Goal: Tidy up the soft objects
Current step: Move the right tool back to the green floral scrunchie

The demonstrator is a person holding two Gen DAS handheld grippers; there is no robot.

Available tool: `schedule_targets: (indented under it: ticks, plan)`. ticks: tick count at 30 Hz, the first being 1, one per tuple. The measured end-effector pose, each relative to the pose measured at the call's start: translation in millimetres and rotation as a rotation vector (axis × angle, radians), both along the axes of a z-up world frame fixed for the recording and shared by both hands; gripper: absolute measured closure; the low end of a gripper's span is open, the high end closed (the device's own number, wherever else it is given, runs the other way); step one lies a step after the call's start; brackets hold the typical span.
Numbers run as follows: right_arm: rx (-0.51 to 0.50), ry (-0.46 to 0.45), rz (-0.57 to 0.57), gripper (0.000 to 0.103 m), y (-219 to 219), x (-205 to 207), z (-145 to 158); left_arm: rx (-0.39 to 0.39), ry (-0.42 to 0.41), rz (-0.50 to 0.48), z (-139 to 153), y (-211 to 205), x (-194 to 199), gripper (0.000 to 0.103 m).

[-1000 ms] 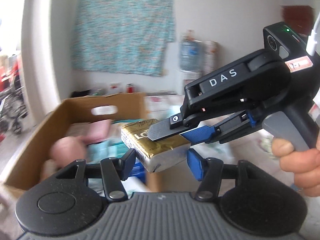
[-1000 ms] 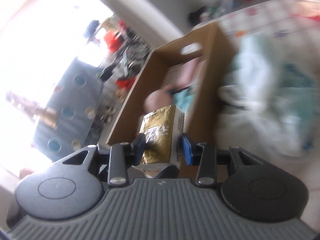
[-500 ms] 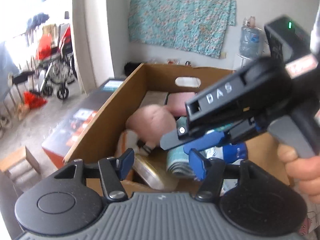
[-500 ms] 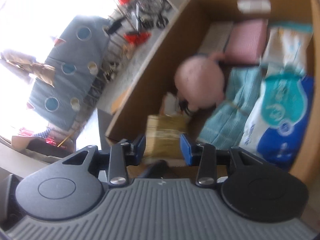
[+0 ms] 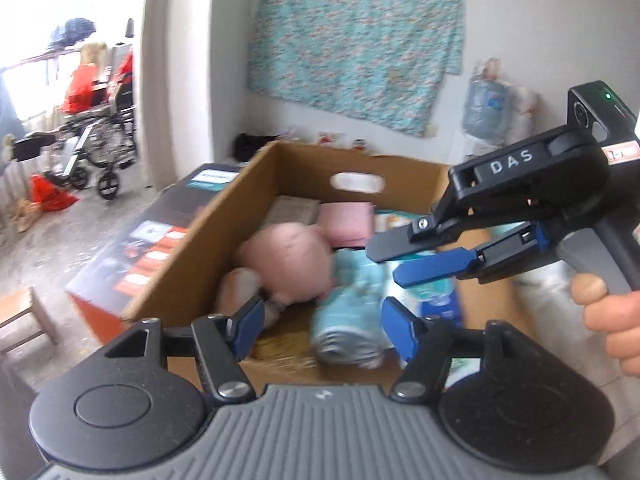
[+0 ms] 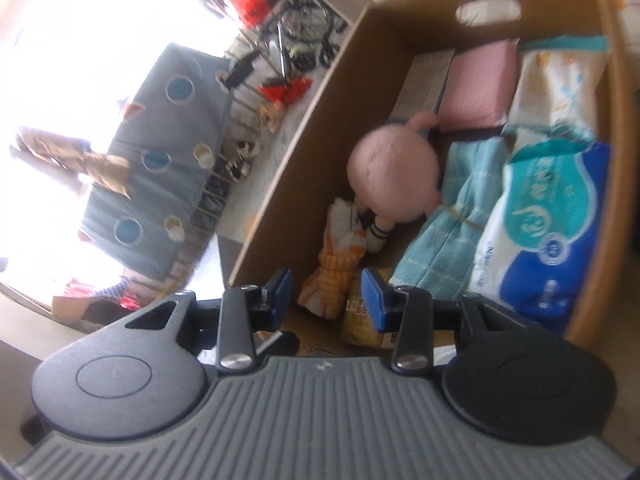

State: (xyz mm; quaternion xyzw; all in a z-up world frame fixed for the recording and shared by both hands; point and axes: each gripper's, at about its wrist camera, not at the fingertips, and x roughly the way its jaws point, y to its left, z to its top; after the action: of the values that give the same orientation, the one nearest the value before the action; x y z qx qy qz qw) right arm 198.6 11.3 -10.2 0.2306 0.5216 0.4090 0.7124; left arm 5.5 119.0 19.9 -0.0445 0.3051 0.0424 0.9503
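A cardboard box [image 5: 224,216] holds a pink plush [image 5: 288,268], a rolled teal towel [image 5: 348,320] and a pink pad [image 5: 346,222]. A gold pack [image 6: 360,314] lies on the box floor by the near wall, beside an orange-and-white plush [image 6: 336,264]. My left gripper [image 5: 323,326] hovers over the near end of the box with its jaws opening and nothing between them. My right gripper [image 6: 326,292] hangs above the gold pack, its fingers apart and empty. In the left wrist view the right gripper [image 5: 382,262] reaches in from the right, held by a hand [image 5: 608,308].
A blue-and-white wipes pack [image 6: 548,232] and a pale packet [image 6: 560,76] fill the box's right side. A dark printed carton [image 5: 160,236] lies left of the box. A wooden stool [image 5: 24,320] and a wheelchair [image 5: 100,136] stand further left.
The gold pack was between both grippers beside the box; now it lies inside on the box floor. Both grippers have swung over the box, and the left jaws stand wider.
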Motion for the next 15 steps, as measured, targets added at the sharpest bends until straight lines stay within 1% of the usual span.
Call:
schedule_targets:
  ticks: [2, 5, 7, 11, 15]
  plan:
    - [0.032, -0.017, -0.031, 0.063, -23.9, -5.1, 7.4, -0.004, -0.019, -0.05, 2.9, -15.2, 1.6, 0.032]
    - [0.067, -0.046, -0.098, 0.062, -68.7, -14.8, 15.5, -0.005, -0.044, -0.141, 6.2, -49.3, 5.9, 0.032]
    - [0.076, -0.075, -0.162, 0.062, -106.0, -24.1, 18.6, -0.011, -0.047, -0.22, 6.5, -75.8, 10.6, 0.032]
    - [0.066, -0.108, -0.331, 0.057, -195.0, -45.9, 16.7, -0.003, -0.04, -0.384, 1.7, -135.3, 18.8, 0.032]
    - [0.009, -0.094, -0.526, 0.052, -292.4, -67.9, 4.2, 0.012, -0.037, -0.51, -15.0, -197.4, 22.2, 0.032]
